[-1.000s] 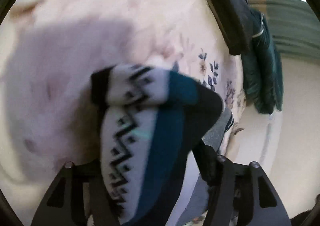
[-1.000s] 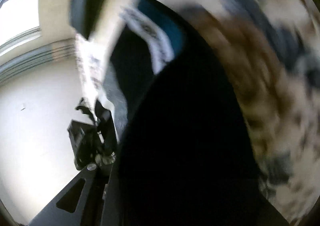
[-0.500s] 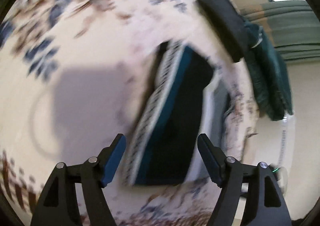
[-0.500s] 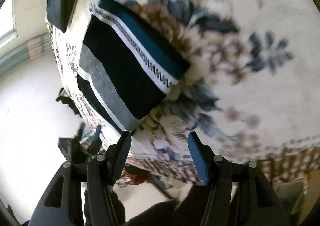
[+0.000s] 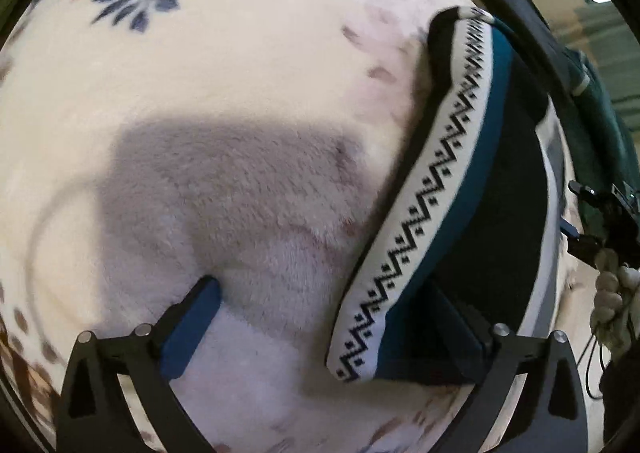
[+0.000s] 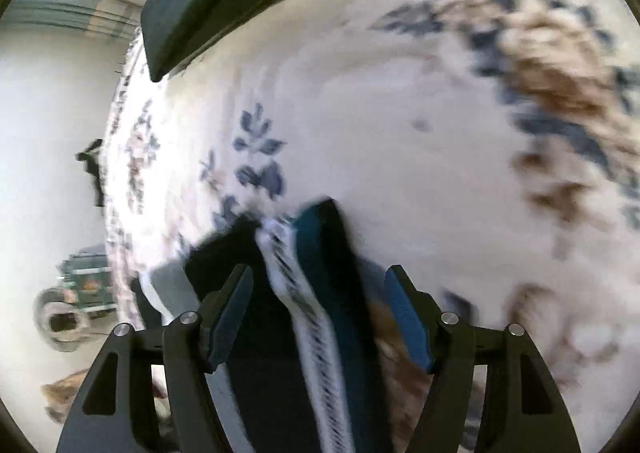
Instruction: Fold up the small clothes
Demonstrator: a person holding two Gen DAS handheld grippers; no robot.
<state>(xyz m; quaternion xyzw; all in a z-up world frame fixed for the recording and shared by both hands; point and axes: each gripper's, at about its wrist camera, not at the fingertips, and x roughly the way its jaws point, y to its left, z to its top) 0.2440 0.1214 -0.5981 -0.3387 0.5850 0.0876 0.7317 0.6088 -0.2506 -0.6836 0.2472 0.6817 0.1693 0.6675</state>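
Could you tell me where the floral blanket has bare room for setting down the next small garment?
The floral blanket is bare across its cream middle, bordered by the blue flower print above and the folded patterned garment on the right. The right edge is crowded: that garment, a dark folded piece and a green one.

folded garment (image 6: 304, 317) blurred, blanket (image 6: 552, 65) pattern smeared

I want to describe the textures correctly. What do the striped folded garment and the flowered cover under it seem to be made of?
The striped garment looks like a soft knit, matte: its black zigzag seems knitted into the white band and its folded edge is thick and rounded. The flowered cover looks like plush fleece, since short fuzzy pile shows in the shadow. The exact fibre of either cannot be told.
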